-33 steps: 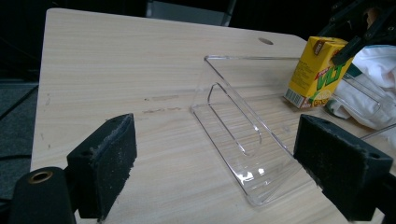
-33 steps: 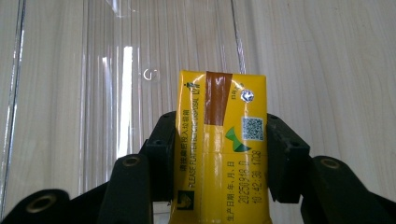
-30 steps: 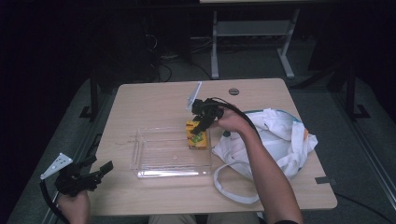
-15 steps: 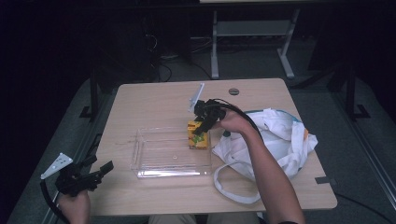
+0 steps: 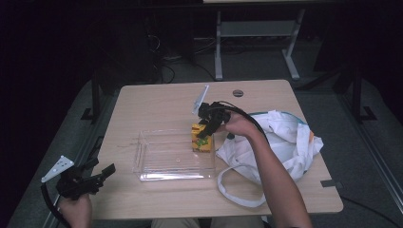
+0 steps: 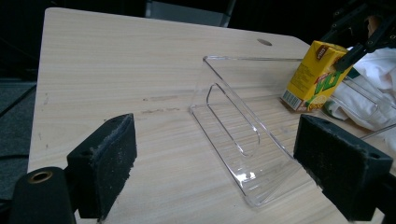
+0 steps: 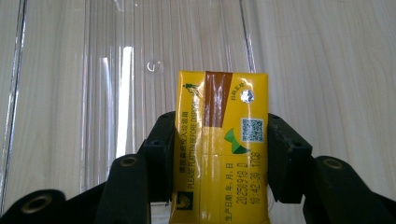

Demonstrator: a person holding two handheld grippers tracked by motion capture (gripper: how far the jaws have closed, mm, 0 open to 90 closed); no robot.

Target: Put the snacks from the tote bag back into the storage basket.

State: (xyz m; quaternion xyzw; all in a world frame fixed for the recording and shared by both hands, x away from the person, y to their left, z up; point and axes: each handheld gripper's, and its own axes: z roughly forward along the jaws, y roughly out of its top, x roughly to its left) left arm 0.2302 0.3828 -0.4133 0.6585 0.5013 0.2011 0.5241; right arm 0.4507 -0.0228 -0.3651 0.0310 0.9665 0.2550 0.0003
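Nothing on the table has shifted against the earlier high views: both hands, the carton and the tray sit where they were; only the right jaws have just been easing slightly apart, with the carton between them.

Item 1, far left: left gripper (image 5: 97, 176), held in a hand (image 5: 76, 210) at the near left corner of the table (image 5: 157, 102), beyond the tray's left end. Jaws stand wide apart with nothing between them; the left gripper view shows bare wood and the tray's end wall in the gap.

Item 2, centre: clear plastic tray (image 5: 161, 166), rectangular, resting flat on the table, walls upright.

Item 3, right end of tray: yellow drink carton (image 5: 201, 138), tilted, at the tray's far right corner, with green lettering on its side in the left gripper view (image 6: 315, 76). Whether its base touches the tray floor cannot be told.

Item 4: right gripper (image 5: 209, 124), angled down onto the carton from the right. In the right gripper view both pads (image 7: 289, 156) sit against the carton's (image 7: 219, 144) two sides; it is clamped between them.

Item 5, right: white cloth bag (image 5: 280, 142), crumpled, lying just beside the tray, one handle loop trailing toward the near edge.
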